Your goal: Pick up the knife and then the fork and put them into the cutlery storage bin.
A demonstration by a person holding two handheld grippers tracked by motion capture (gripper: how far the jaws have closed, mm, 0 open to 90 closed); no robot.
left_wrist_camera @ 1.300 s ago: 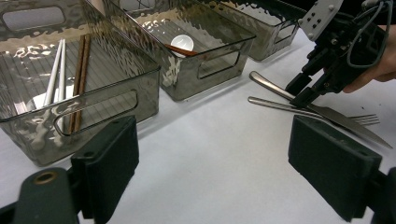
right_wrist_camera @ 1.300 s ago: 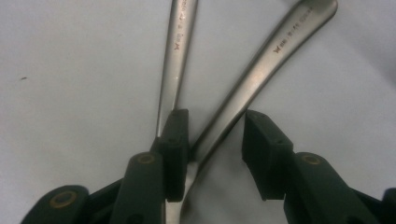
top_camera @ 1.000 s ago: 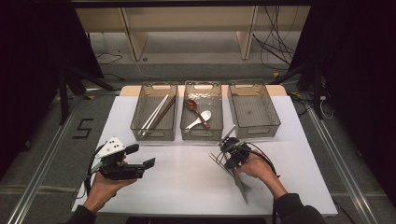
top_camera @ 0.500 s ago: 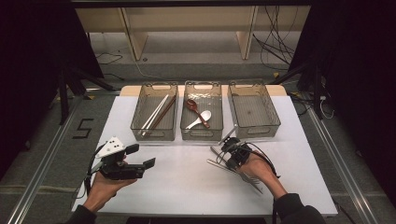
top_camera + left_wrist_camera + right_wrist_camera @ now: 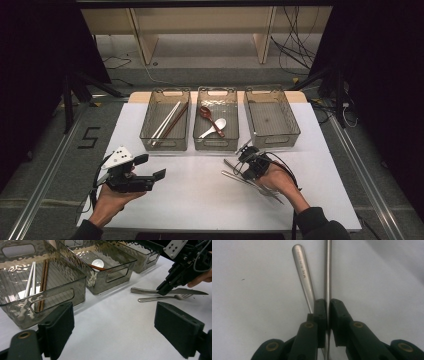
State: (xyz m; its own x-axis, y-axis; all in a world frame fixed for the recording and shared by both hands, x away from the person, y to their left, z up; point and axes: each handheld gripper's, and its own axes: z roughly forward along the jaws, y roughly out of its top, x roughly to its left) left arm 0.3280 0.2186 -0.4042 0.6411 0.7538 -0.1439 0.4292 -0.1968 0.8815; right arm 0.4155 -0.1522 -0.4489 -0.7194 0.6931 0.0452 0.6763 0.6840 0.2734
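Up top in the high view, the right gripper (image 5: pixel 248 161) sits just in front of the middle bin (image 5: pixel 216 120), tips down on the white table (image 5: pixel 200 190), its jaws clamped on a knife (image 5: pixel 250 181) that lies flat and runs back under the hand. A fork (image 5: pixel 231 167) lies right beside it, near the same jaws. Well off to that gripper's left, the left gripper (image 5: pixel 150 169) is held just over the table with its jaws standing wide, nothing between them. Beyond it is the bin with chopsticks (image 5: pixel 167 121); the middle bin has two spoons (image 5: pixel 212 125), and the right bin (image 5: pixel 271 117) sits beyond the right gripper.

From the left gripper view, its two black pads are far apart at the bottom, and the other gripper (image 5: pixel 163 290) is farther off, pinching the knife (image 5: pixel 185 291) about where handle meets blade. The fork (image 5: pixel 160 298) lies just on the near side of the knife, almost parallel to it.

Over in the right gripper view, the jaws of the right gripper (image 5: pixel 327 305) are squeezed onto a thin metal edge, the knife (image 5: pixel 327 270), running straight ahead. The fork handle (image 5: pixel 303 270) angles off just left of the pads, right beside the left one.
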